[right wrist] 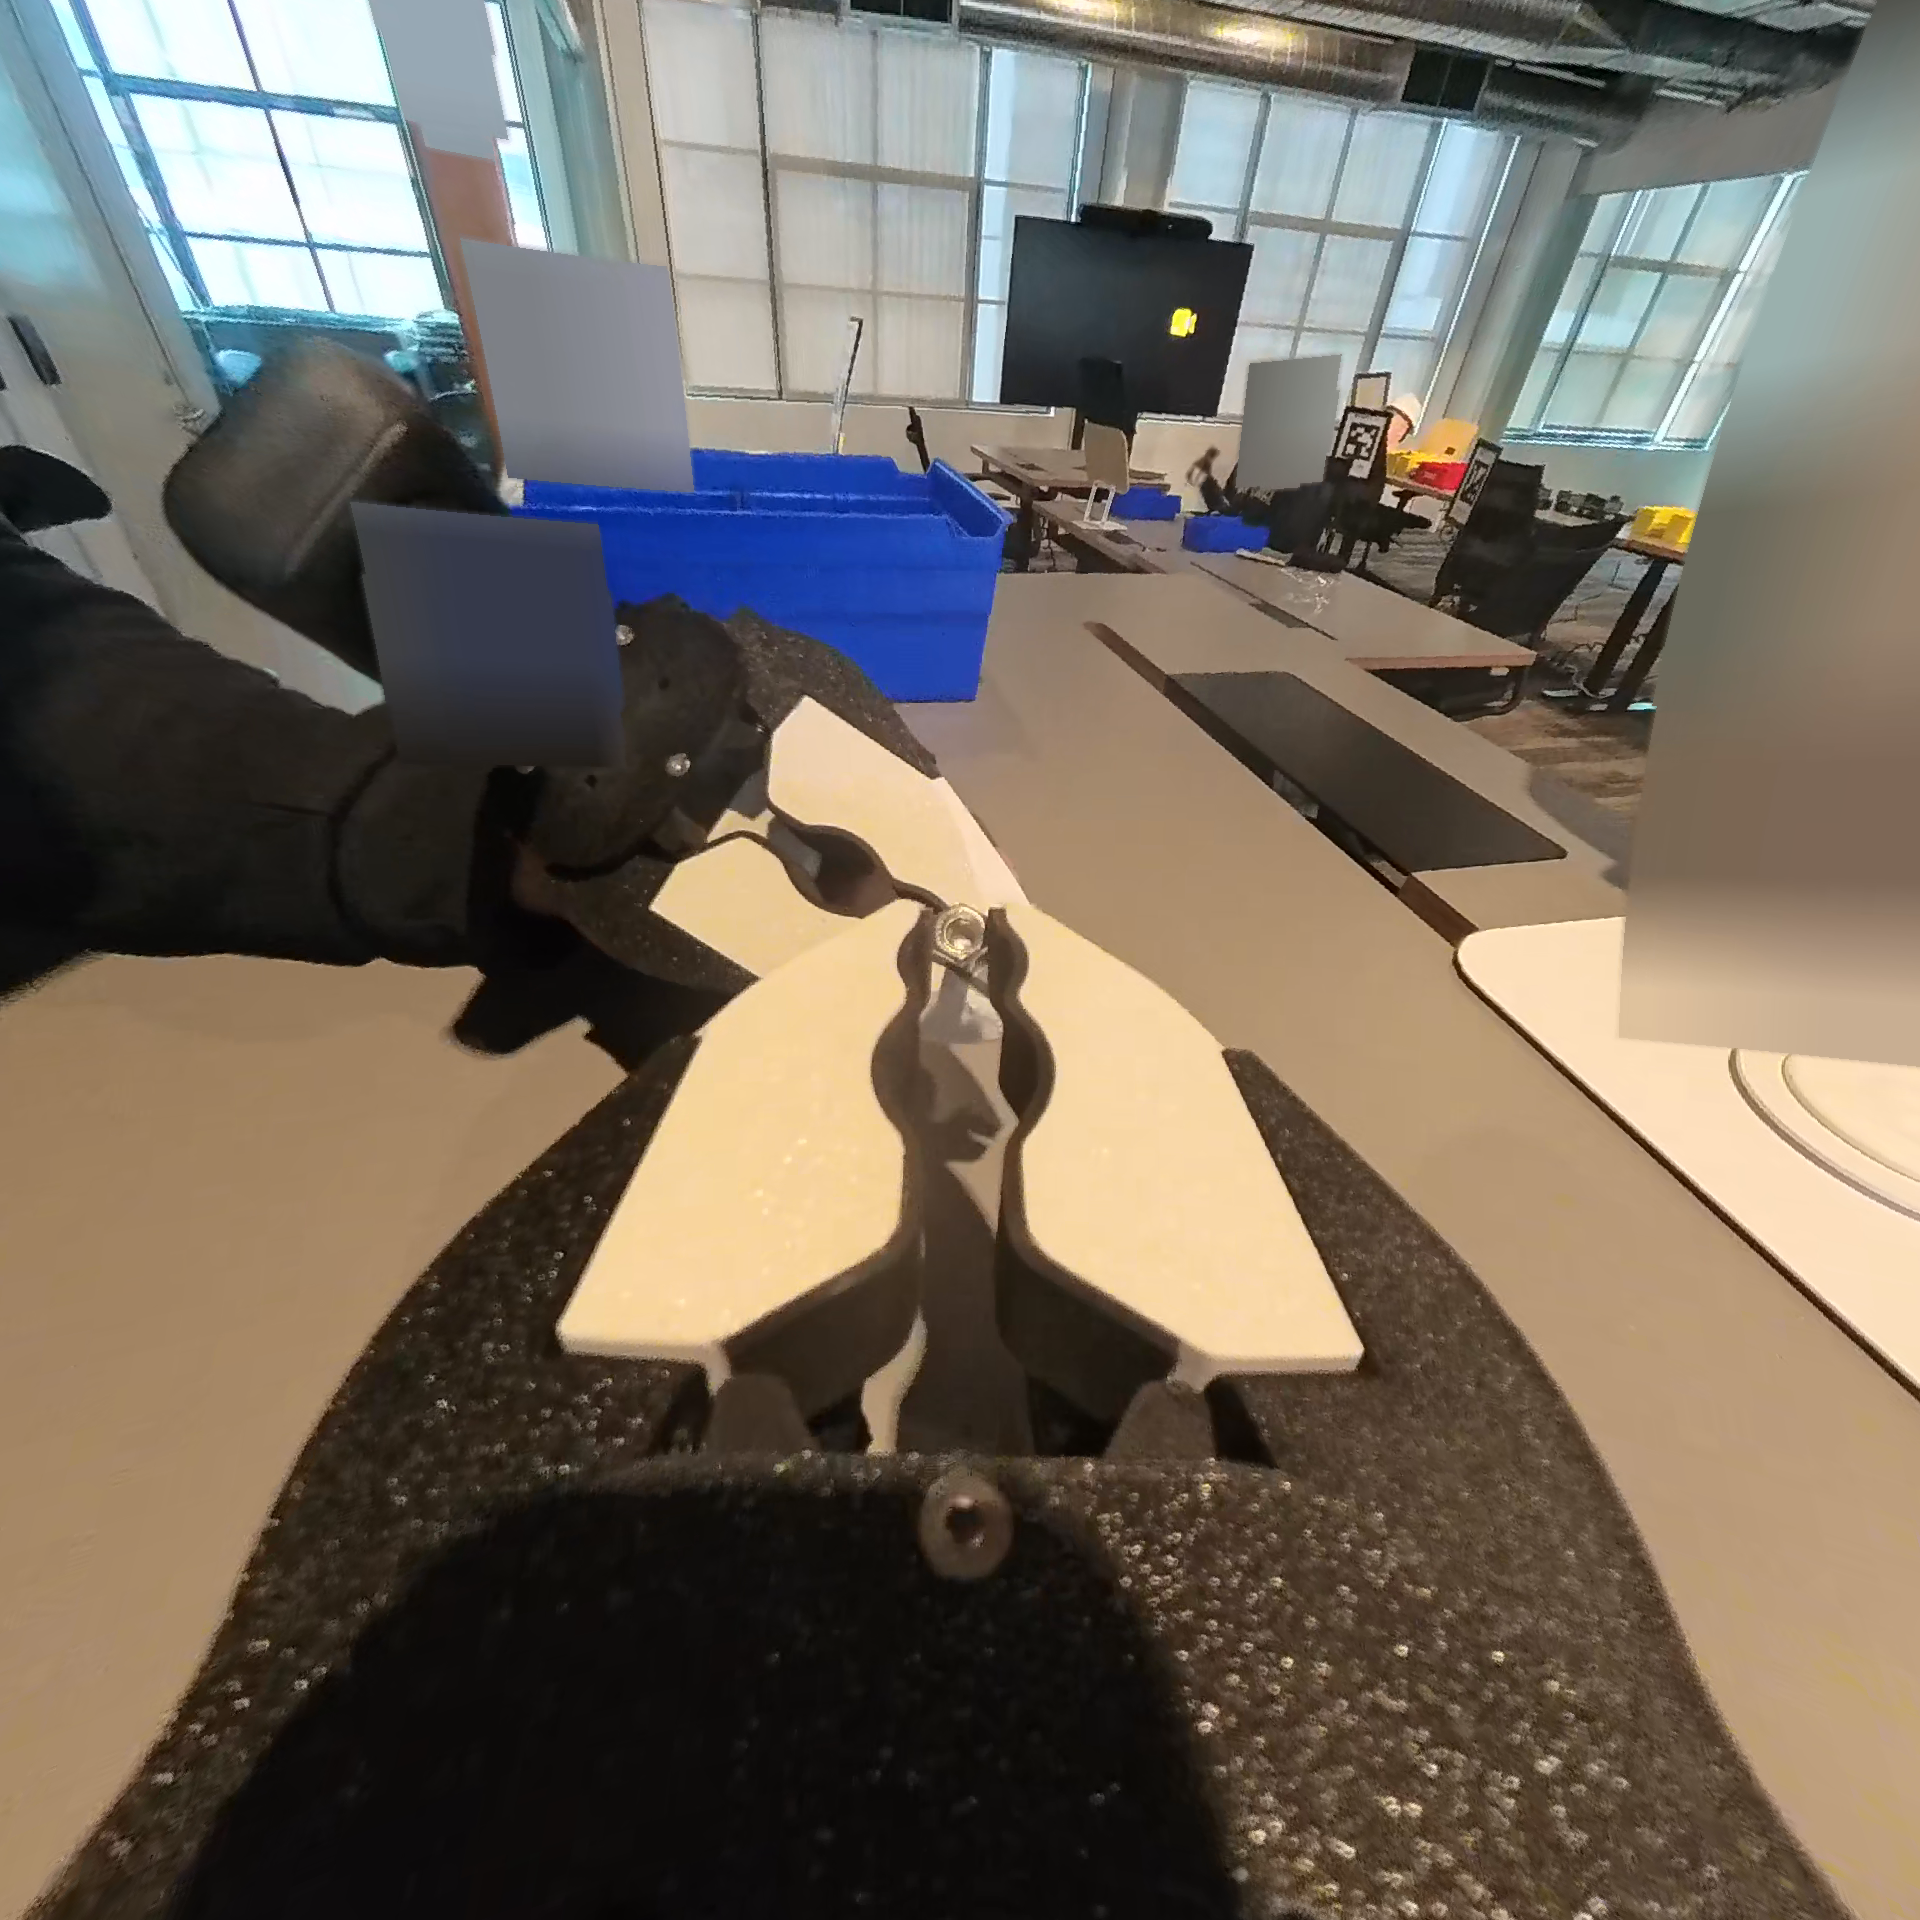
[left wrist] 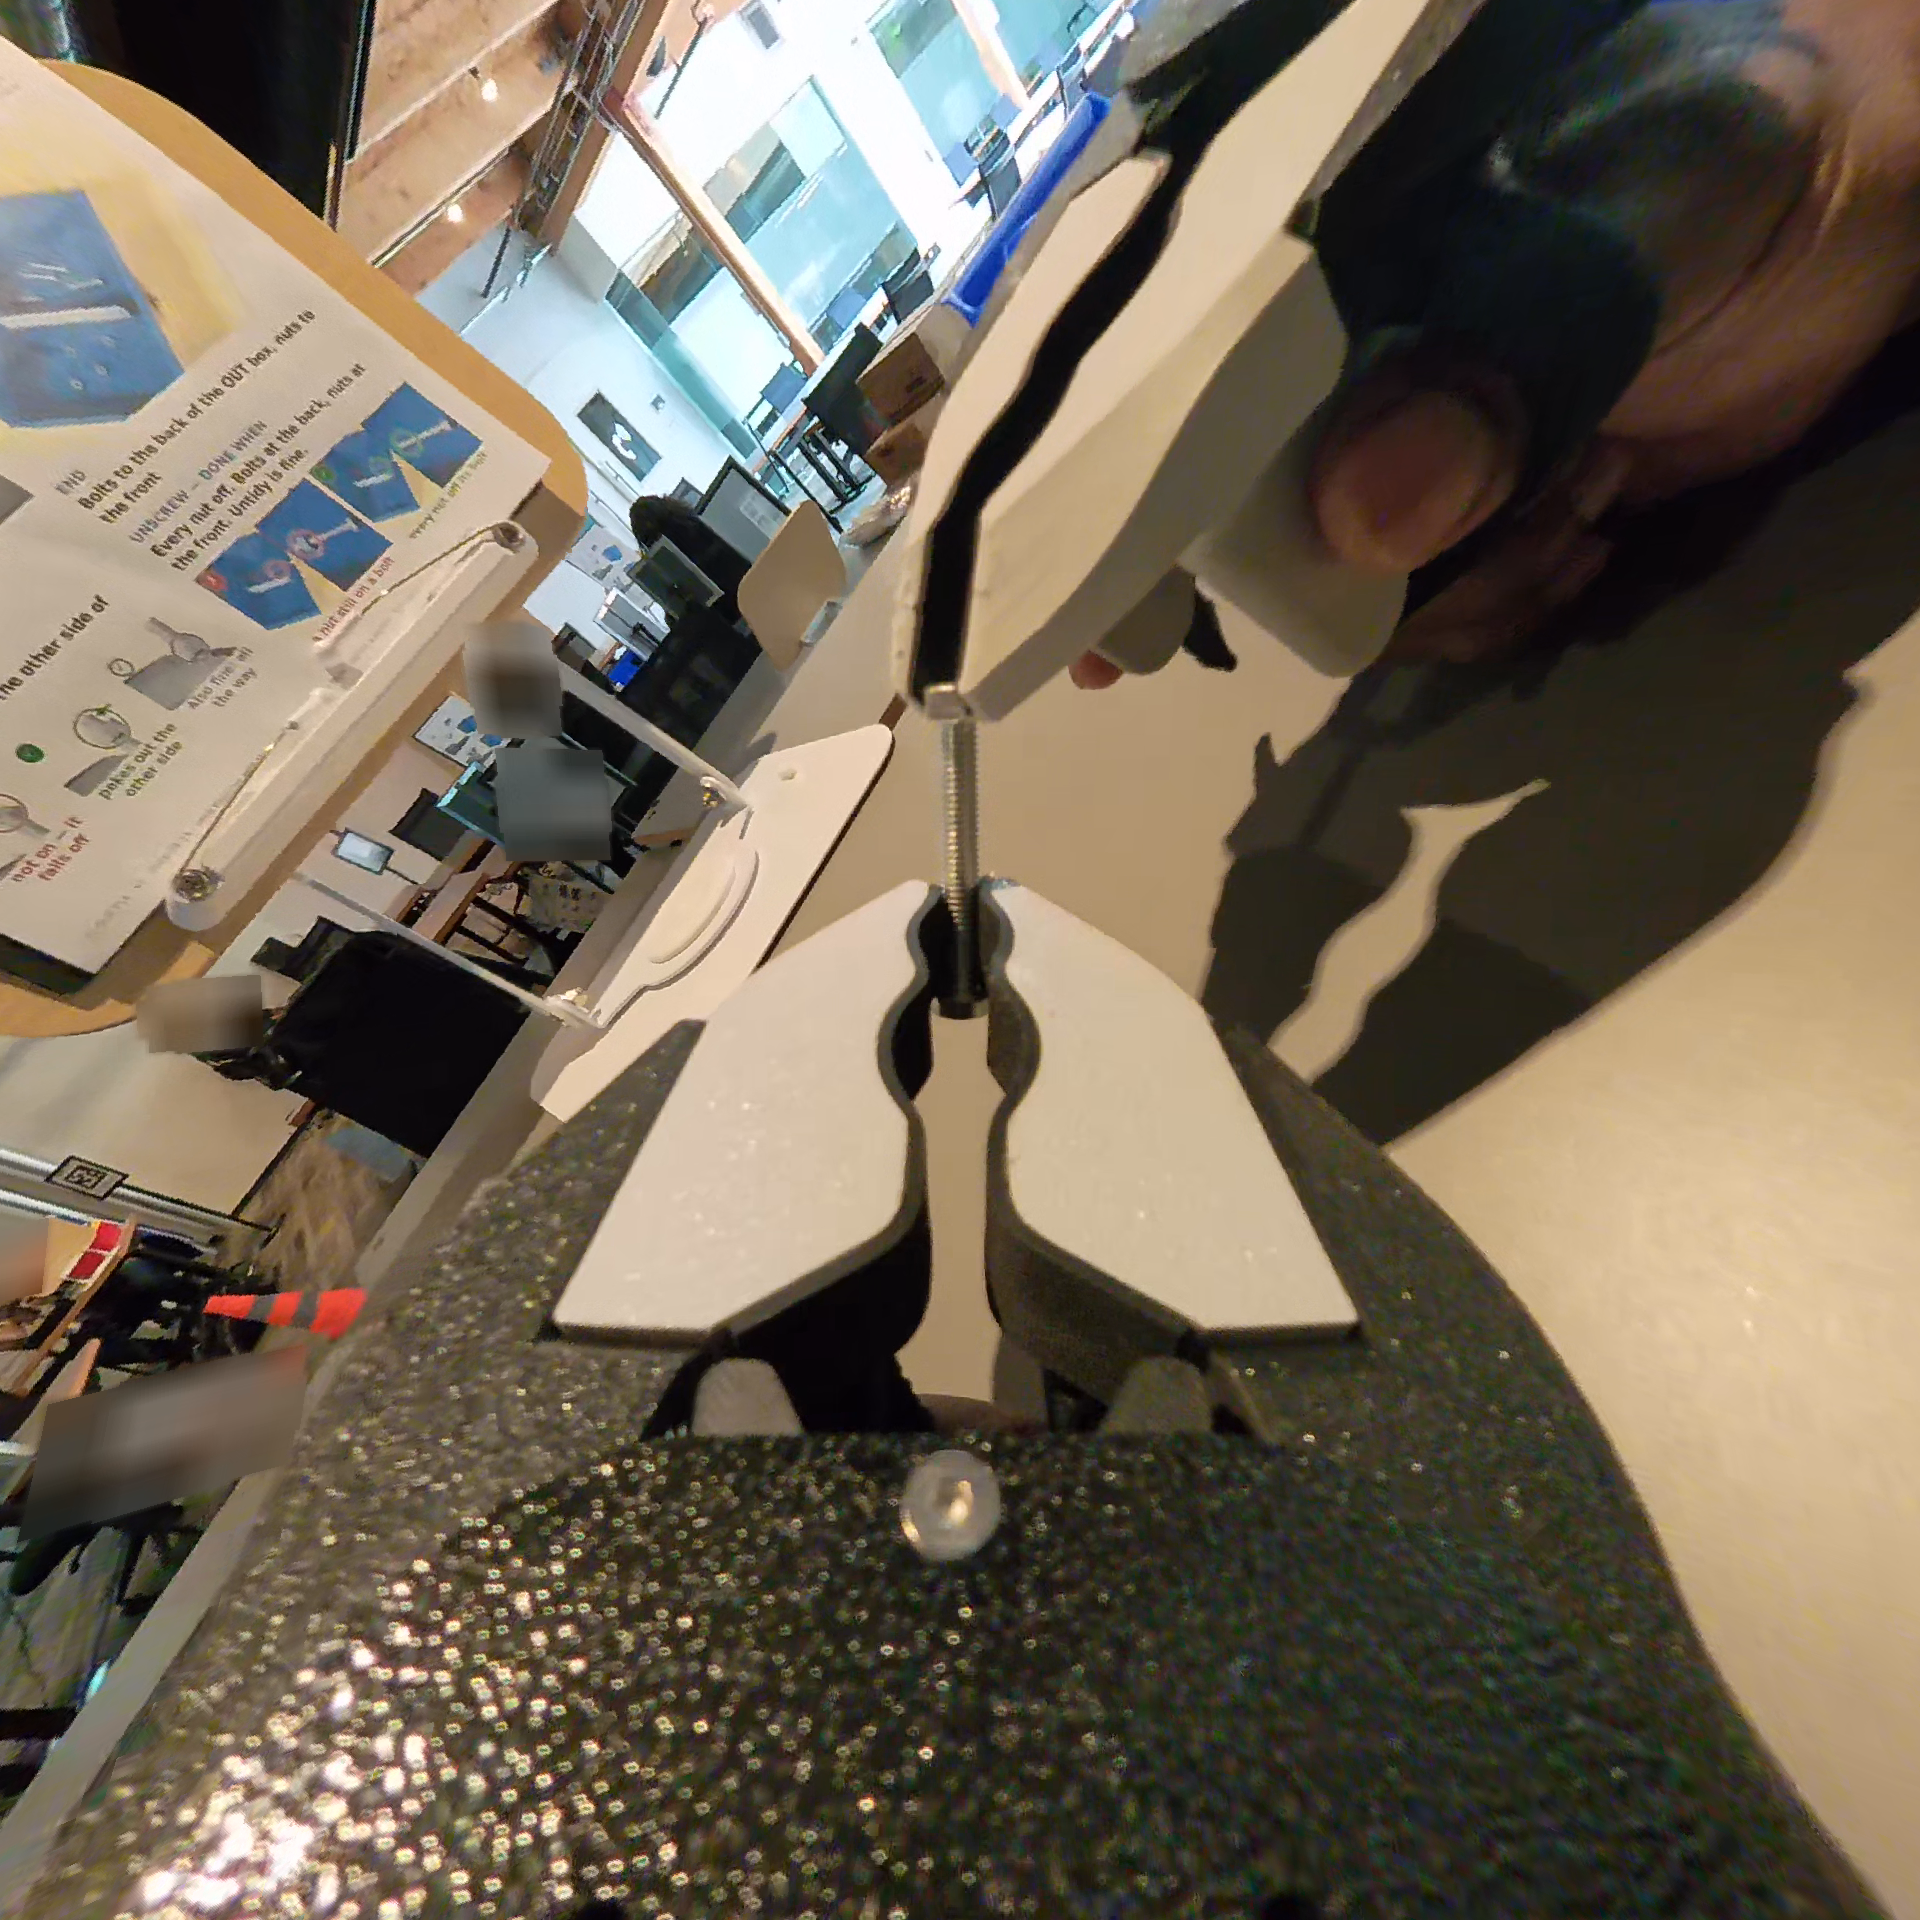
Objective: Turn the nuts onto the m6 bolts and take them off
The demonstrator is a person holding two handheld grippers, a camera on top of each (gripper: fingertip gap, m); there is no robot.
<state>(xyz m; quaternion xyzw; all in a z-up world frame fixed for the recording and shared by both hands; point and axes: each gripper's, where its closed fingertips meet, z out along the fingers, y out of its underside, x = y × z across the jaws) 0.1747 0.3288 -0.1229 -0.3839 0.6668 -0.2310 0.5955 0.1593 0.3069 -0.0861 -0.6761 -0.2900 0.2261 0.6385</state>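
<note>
My left gripper (left wrist: 961,906) is shut on the lower end of a silver bolt (left wrist: 954,821), whose threaded shaft points away from the camera. My right gripper (left wrist: 940,694) comes in from the upper right and is shut on a silver nut (left wrist: 948,707) at the far end of the shaft. In the right wrist view my right gripper (right wrist: 954,925) pinches the hex nut (right wrist: 951,928) at its fingertips. The bolt (right wrist: 961,1013) shows blurred through the gap behind it. The left gripper (right wrist: 920,899) meets it from the left, held by a hand in a black sleeve. Both are held above the table.
A grey table (right wrist: 1195,883) lies below. Blue bins (right wrist: 810,561) stand at its far side, a black mat (right wrist: 1351,769) to the right and a white base plate (right wrist: 1714,1091) at the right edge. An instruction sheet on a wooden board (left wrist: 208,468) stands at the left.
</note>
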